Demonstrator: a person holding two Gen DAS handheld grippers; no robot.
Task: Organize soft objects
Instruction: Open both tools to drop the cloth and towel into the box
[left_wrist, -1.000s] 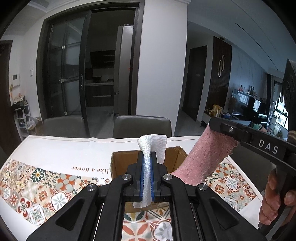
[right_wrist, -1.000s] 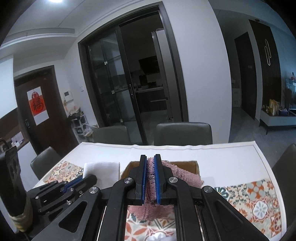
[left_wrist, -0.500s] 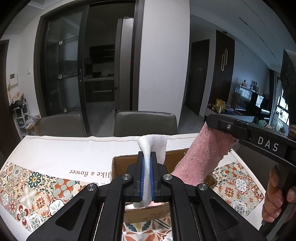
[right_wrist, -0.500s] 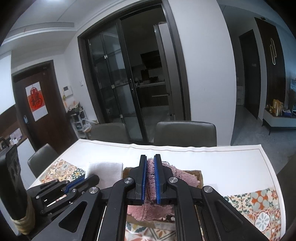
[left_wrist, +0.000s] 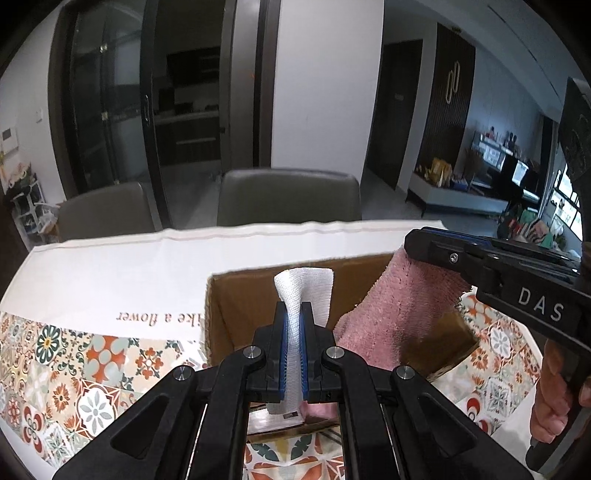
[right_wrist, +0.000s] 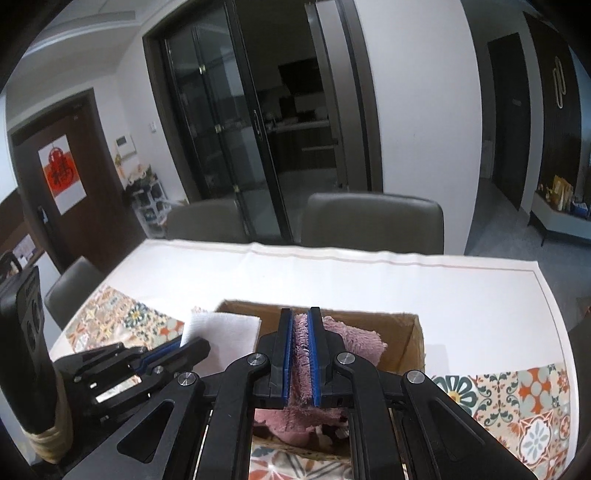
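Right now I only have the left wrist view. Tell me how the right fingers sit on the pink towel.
Observer: The right gripper is shut on the pink towel, with its pile squeezed between the blue pads.
Operator: Report the box space right of the towel.
Observer: Bare cardboard shows there, up to the right wall of the cardboard box.
Operator: Check the table's left side.
Observer: A third grey chair stands at that edge, beyond the left gripper and its white cloth.
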